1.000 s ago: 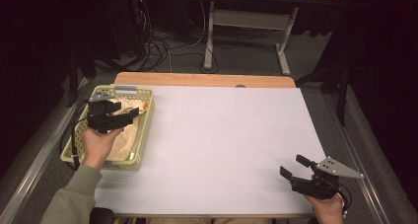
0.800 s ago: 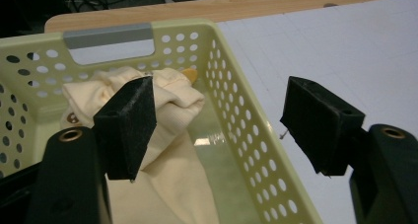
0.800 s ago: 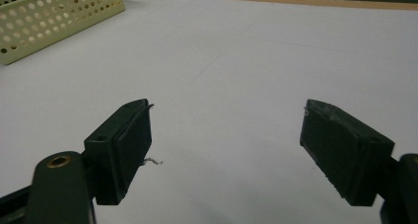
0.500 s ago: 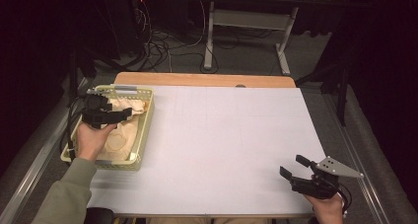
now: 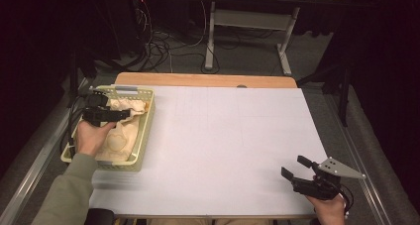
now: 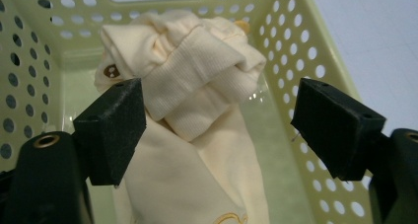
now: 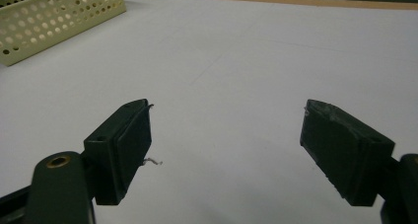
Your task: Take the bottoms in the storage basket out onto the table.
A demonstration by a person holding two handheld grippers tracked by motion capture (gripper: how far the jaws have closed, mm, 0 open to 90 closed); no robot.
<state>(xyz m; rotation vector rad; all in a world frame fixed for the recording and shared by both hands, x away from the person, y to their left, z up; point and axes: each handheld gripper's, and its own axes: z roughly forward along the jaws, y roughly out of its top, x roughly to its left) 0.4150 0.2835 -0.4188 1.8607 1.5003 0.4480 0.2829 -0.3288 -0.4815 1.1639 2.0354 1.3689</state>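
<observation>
A: Where is the left tool [image 5: 116,117] just now?

B: Over the pale green basket [image 5: 144,131] at the left side of the bench [image 5: 233,136], held in the person's left hand [image 5: 91,137]. Its jaws have just been opening and now stand spread wide.

A: Is anything between them?

B: In the left gripper view the cream garment [image 6: 197,110] lies bunched in the basket [image 6: 315,51], with its ribbed, knotted part sitting in the gap between the two pads. The left pad looks very close to the cloth, though I cannot tell whether it touches; the right pad is clear of it.

A: And the right tool [image 5: 298,169]?

B: At the near right corner of the bench, well apart from the basket, jaws spread with nothing between them. Its own view looks across the bare white sheet [image 7: 236,76], with the basket's [image 7: 59,17] perforated wall at the far left.
</observation>
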